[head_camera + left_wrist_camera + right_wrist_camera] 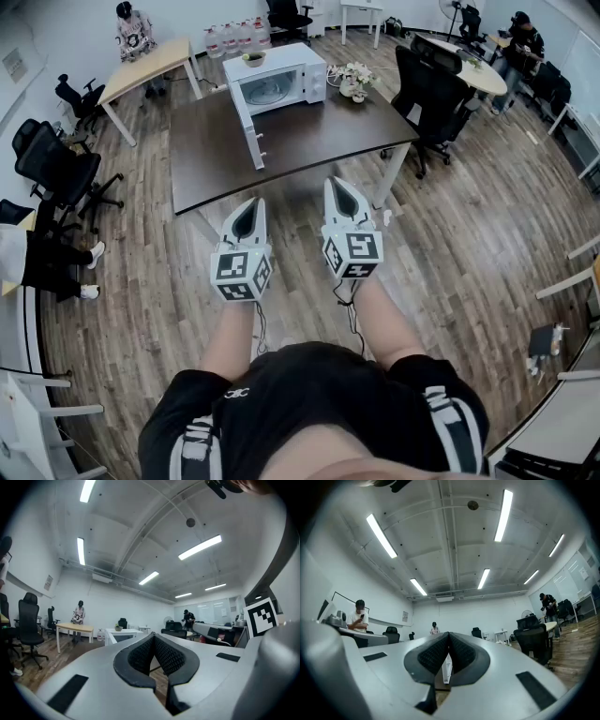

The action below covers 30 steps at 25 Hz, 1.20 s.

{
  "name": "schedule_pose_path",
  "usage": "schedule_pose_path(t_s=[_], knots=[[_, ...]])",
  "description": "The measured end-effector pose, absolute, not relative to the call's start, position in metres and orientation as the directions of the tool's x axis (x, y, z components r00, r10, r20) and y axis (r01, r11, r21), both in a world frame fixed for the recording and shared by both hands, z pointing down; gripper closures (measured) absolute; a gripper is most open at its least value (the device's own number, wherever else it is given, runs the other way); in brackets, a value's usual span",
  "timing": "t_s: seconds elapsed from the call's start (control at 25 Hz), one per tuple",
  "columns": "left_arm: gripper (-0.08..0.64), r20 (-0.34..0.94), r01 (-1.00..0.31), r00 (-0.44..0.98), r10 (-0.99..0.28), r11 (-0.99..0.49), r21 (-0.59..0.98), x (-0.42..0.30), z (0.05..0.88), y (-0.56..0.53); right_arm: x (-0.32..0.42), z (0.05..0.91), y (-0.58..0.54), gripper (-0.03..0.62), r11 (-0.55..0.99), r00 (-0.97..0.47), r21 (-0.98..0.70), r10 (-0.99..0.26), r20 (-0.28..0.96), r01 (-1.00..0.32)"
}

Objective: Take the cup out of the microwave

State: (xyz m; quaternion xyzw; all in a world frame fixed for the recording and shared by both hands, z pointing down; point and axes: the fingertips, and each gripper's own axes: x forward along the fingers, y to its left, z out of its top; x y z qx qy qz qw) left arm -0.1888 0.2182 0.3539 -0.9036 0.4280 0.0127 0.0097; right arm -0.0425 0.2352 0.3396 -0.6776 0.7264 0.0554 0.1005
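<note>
The white microwave stands at the far side of a dark brown table, and its door hangs open toward me. Its cavity looks pale and blurred, so I cannot make out a cup inside. Both grippers hover side by side over the floor, short of the table's near edge. The left gripper is shut with nothing in it, its pads meeting at the tip. The right gripper is also shut and empty, tilted slightly up. In the left gripper view the microwave shows small and far off.
A small pot sits on top of the microwave and a bunch of flowers lies to its right. Black office chairs stand by the table's right end and others at the left. People are at desks in the background.
</note>
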Motion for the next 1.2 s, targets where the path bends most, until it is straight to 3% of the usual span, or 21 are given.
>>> schedule_pose_path(t_s=[0.72, 1.2], knots=[[0.557, -0.003, -0.792, 0.61, -0.792, -0.61, -0.019, -0.14, 0.374, 0.252, -0.002, 0.358, 0.263, 0.592, 0.114, -0.102, -0.048, -0.974, -0.201, -0.992], [0.557, -0.021, -0.793, 0.61, -0.792, -0.61, 0.003, -0.109, 0.403, 0.178, 0.025, 0.386, 0.192, 0.592, 0.116, -0.108, -0.031, -0.975, -0.197, -0.993]])
